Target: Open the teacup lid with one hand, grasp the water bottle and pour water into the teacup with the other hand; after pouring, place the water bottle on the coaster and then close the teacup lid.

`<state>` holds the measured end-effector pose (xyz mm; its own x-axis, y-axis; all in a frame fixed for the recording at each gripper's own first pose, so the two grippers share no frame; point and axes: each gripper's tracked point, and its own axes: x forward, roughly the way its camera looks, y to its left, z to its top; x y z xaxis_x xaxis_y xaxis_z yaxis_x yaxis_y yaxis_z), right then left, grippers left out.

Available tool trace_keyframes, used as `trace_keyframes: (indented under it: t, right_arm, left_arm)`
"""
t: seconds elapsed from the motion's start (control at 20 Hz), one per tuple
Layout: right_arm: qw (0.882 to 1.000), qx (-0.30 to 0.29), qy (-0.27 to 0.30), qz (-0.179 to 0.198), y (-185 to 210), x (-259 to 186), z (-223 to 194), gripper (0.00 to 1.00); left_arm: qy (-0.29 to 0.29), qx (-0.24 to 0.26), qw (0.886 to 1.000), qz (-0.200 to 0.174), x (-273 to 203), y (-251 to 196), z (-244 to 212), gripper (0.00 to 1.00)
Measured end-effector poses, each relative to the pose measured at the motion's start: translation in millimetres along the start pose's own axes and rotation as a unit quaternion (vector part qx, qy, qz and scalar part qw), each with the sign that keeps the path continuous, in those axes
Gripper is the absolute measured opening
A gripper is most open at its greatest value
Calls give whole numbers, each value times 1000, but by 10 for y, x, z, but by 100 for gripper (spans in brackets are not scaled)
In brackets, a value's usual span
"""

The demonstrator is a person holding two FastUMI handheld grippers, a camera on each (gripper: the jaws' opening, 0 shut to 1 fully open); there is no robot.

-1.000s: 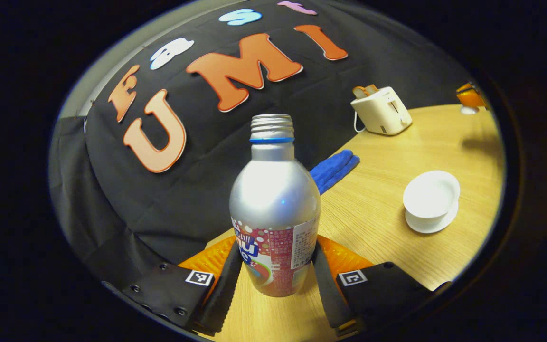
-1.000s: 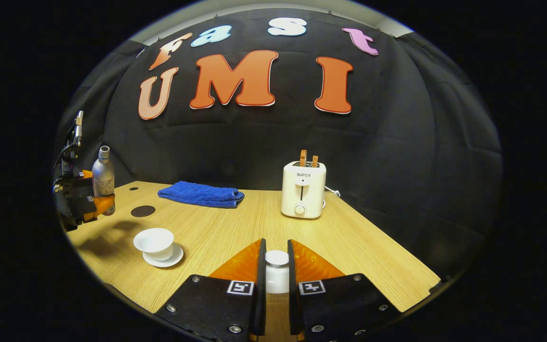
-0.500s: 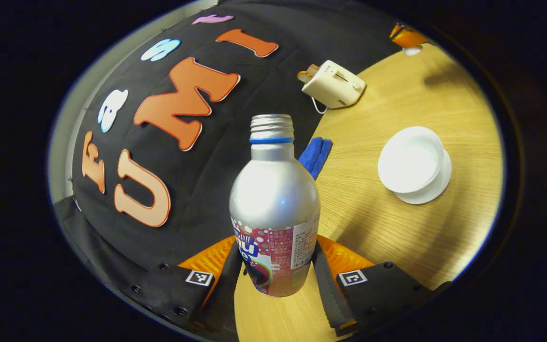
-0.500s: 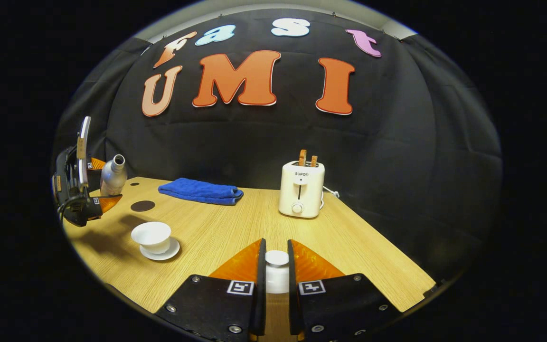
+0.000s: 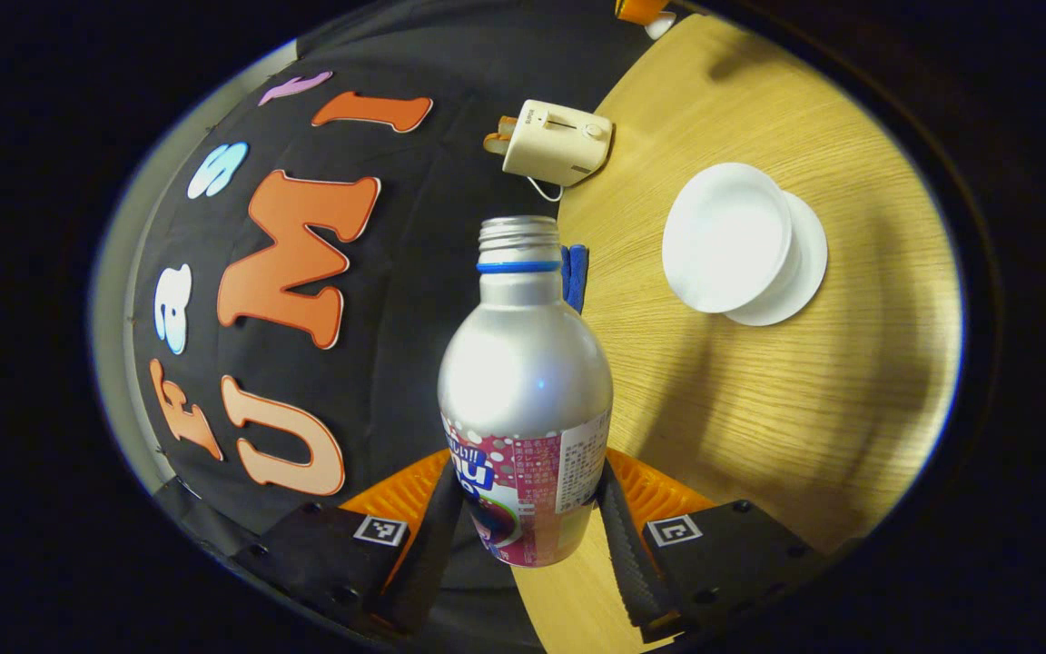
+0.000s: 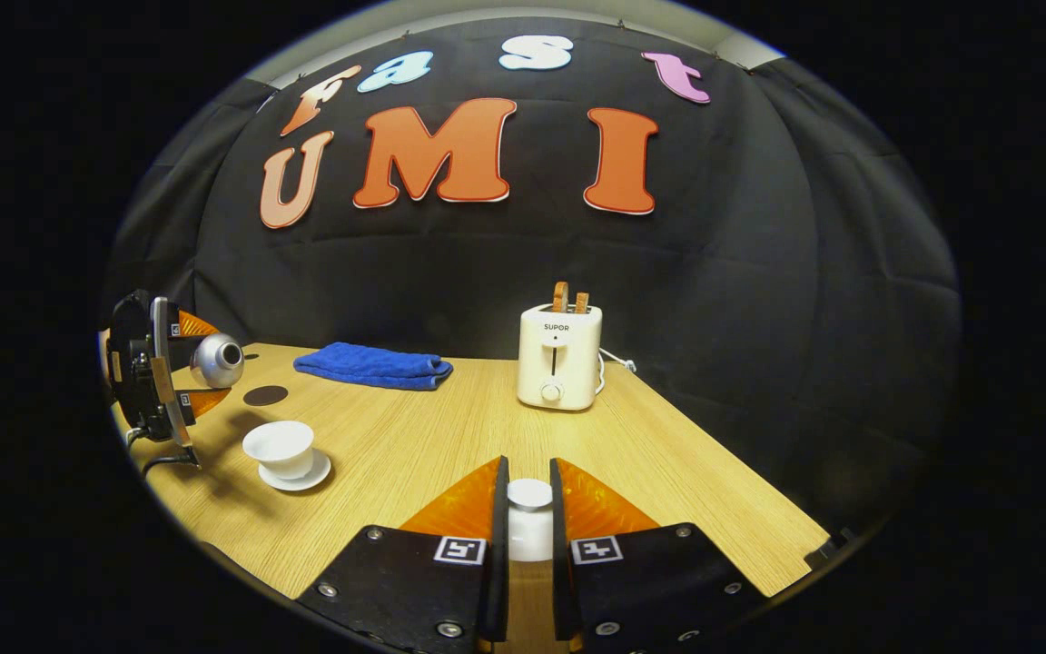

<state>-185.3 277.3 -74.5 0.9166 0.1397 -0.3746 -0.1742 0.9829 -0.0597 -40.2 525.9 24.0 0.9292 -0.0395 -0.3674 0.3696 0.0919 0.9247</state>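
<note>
Left gripper view: my left claw pinches the bottle low on its label, tipped toward the open cup on the bench. Smooth metal, likely slippery. My right claw pinches the lid, probably fragile.

Black cloth wall behind wooden table

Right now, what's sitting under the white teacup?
The teacup stands on a white saucer, which rests on the wooden table. The saucer's middle is covered by the cup, so anything between them cannot be seen.
</note>
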Motion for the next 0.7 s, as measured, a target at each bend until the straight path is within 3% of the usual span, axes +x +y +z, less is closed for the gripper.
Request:
trace_keyframes:
  t: [0.45,0.5,0.7]
  right_arm:
    - [1000,6,16,-9,-86,-13,-140,20]
    - [1000,7,15,-10,-89,-15,-128,20]
    - [1000,5,19,-15,-127,-40,-180,20]
  left_arm:
    - [-21,132,991,5,59,179,81,77]
    - [-23,146,989,5,60,198,88,84]
    - [-41,191,981,8,58,275,171,81]
